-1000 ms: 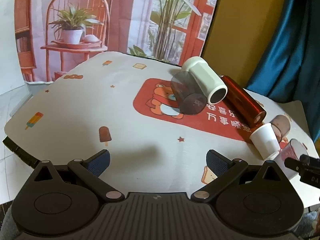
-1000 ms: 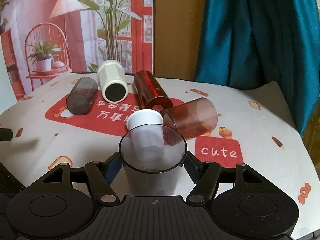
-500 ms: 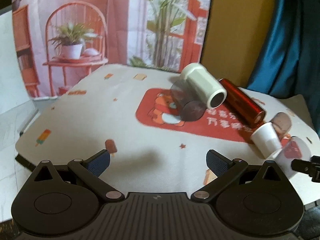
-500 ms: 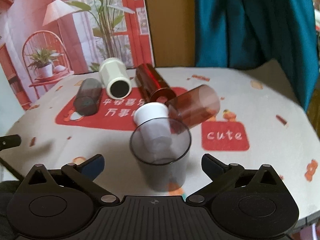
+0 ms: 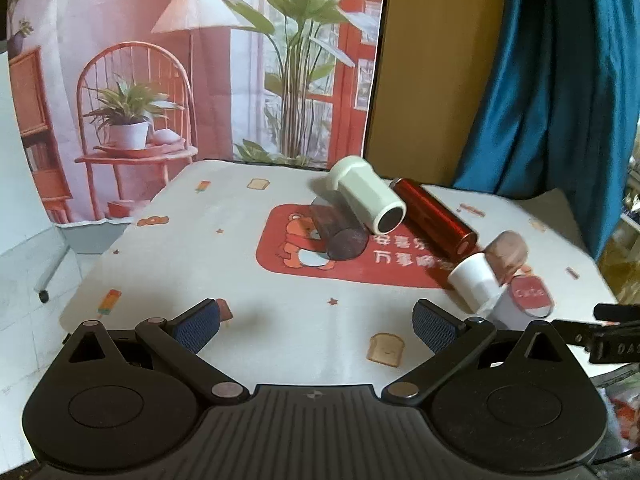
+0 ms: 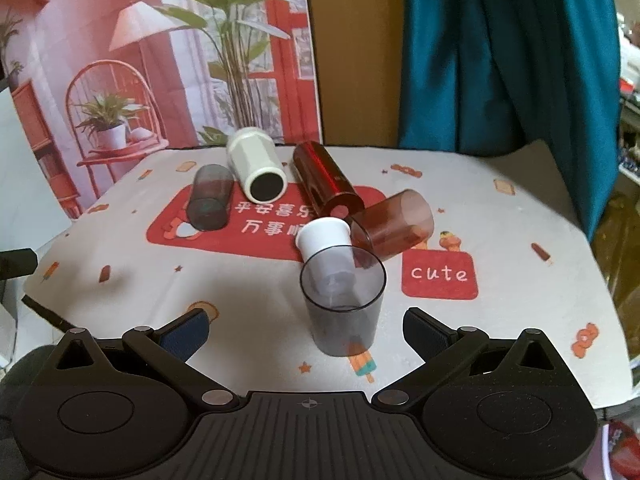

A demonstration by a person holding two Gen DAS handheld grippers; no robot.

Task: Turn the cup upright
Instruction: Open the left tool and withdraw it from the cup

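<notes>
A clear grey cup (image 6: pixel 342 303) stands upright on the tablecloth just ahead of my right gripper (image 6: pixel 305 330), which is open and empty, its fingers apart from the cup. The cup also shows in the left wrist view (image 5: pixel 520 307) at far right. Behind it lie several cups on their sides: a small white cup (image 6: pixel 324 237), a brown translucent cup (image 6: pixel 394 226), a red metallic tumbler (image 6: pixel 326 182), a white cup (image 6: pixel 258 170) and a dark grey cup (image 6: pixel 209 197). My left gripper (image 5: pixel 316 323) is open and empty above the table's near left part.
The table wears a white cloth (image 6: pixel 520 216) with a red mat print. A printed backdrop (image 5: pixel 200 60) stands behind, a blue curtain (image 6: pixel 508 52) at the right. The table edges fall off at left and right.
My right gripper let go of the grey cup, opened wide and drew back. The cup stays upright on the cloth. My left gripper lifted and pulled back a little.
</notes>
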